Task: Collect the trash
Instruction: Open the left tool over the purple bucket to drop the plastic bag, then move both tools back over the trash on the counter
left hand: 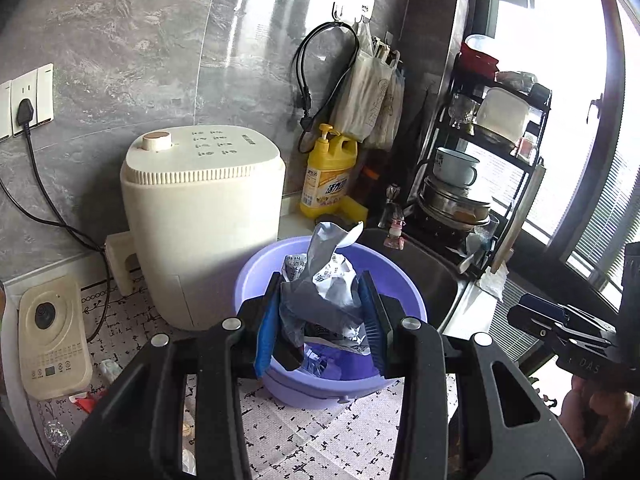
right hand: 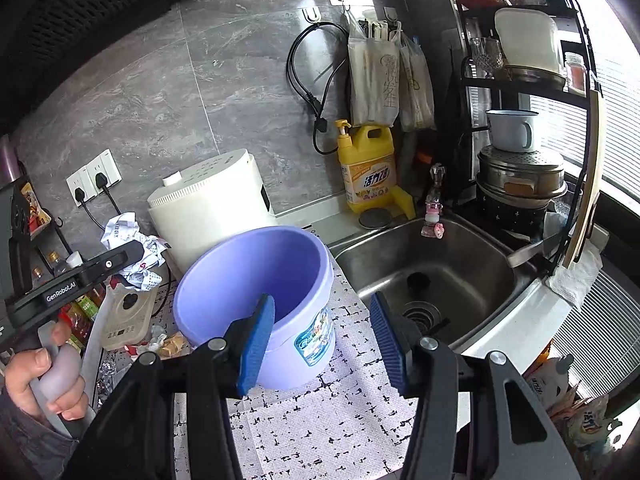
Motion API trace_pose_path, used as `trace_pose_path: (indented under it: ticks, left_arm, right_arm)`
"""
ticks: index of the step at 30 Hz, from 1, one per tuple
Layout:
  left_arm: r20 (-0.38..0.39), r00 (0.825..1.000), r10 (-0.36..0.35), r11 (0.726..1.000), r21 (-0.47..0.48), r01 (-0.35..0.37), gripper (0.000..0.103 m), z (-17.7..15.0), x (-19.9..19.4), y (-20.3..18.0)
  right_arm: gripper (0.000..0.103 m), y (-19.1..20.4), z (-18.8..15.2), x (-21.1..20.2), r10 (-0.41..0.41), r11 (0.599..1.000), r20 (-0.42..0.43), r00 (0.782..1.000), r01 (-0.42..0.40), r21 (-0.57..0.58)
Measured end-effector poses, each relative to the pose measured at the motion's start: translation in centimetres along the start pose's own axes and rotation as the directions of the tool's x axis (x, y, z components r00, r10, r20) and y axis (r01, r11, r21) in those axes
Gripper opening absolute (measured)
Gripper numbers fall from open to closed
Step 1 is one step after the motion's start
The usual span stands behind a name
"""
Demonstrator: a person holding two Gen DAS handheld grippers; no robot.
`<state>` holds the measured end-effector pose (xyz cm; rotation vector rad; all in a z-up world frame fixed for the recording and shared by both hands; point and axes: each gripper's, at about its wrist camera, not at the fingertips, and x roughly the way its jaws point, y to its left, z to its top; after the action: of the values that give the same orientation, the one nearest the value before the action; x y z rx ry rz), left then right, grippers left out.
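Note:
My left gripper (left hand: 322, 320) is shut on a crumpled grey-and-white printed wrapper (left hand: 320, 280) and holds it over the open mouth of the purple plastic bucket (left hand: 256, 272). In the right wrist view the same wrapper (right hand: 136, 252) shows at the left, clamped in the left gripper, up and to the left of the bucket (right hand: 240, 272). My right gripper (right hand: 322, 336) is open and empty, low in front of the bucket's right side, over the patterned mat (right hand: 320, 432). It also shows at the right edge of the left wrist view (left hand: 560, 320).
A cream appliance (left hand: 200, 216) stands behind the bucket by the tiled wall. A yellow detergent bottle (right hand: 366, 168) and steel sink (right hand: 432, 272) lie to the right, with a dish rack (right hand: 520, 140) beyond. More scraps (right hand: 168, 344) lie left of the bucket near a small cream device (left hand: 52, 340).

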<state>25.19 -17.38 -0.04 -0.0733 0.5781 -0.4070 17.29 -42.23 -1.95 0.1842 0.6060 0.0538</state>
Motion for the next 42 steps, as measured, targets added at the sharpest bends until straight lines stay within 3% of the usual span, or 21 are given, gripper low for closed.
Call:
trace_pose_path:
  ticks: [5,6,7,9,10,13,17,20,28,42]
  left_arm:
    - [-0.028,0.997,-0.068,0.998,0.008,0.068,0.044,0.8,2.7,-1.2]
    - [-0.031,0.996,-0.088,0.996,0.009,0.088,0.055,0.9,2.9,-1.5]
    - [-0.030,0.995,-0.097,0.995,0.011,0.097,0.076,1.0,3.1,-1.6]
    - [0.003,0.996,-0.085,0.996,0.012,0.085,0.095,1.0,2.7,-1.8]
    - [0.015,0.997,-0.072,0.997,0.010,0.071,0.097,0.9,2.5,-1.8]
    - [-0.002,0.998,-0.061,0.998,-0.014,0.061,0.097,0.6,2.1,-1.0]
    - [0.006,1.000,-0.029,0.998,-0.052,0.030,0.097,-0.3,0.2,0.4]
    - [0.005,1.000,0.012,0.999,-0.049,-0.012,0.097,-1.1,-1.4,0.9]
    - [0.033,0.993,0.113,0.992,-0.055,-0.111,0.097,-3.1,-6.7,1.7]
    - [0.055,0.959,0.277,0.953,-0.142,-0.267,0.097,-7.6,-14.3,4.0]
  right_arm:
    - [0.050,-1.4,-0.9,-1.2,-0.056,0.998,-0.011,0.998,0.056,0.023]
    - [0.050,-1.6,-1.0,-1.3,-0.065,0.997,-0.011,0.998,0.065,0.028]
    - [0.050,-1.9,-1.1,-1.5,-0.074,0.997,-0.012,0.997,0.075,0.033]
    - [0.050,-2.1,-1.3,-1.6,-0.081,0.996,-0.017,0.997,0.081,0.047]
    - [0.051,-2.2,-1.5,-1.6,-0.081,0.995,-0.019,0.997,0.082,0.053]
    - [0.058,-2.1,-1.8,-1.7,-0.082,0.995,-0.019,0.996,0.083,0.055]
    - [0.083,-1.5,-2.3,-1.9,-0.072,0.996,-0.015,0.997,0.073,0.050]
    - [0.095,-1.1,-2.5,-2.2,-0.072,0.997,-0.002,0.997,0.072,0.039]
    - [0.095,-0.3,-3.1,-2.5,-0.022,0.999,-0.006,1.000,0.023,0.044]
    - [0.095,3.6,-5.1,-3.3,0.073,0.997,0.000,0.997,-0.073,-0.013]
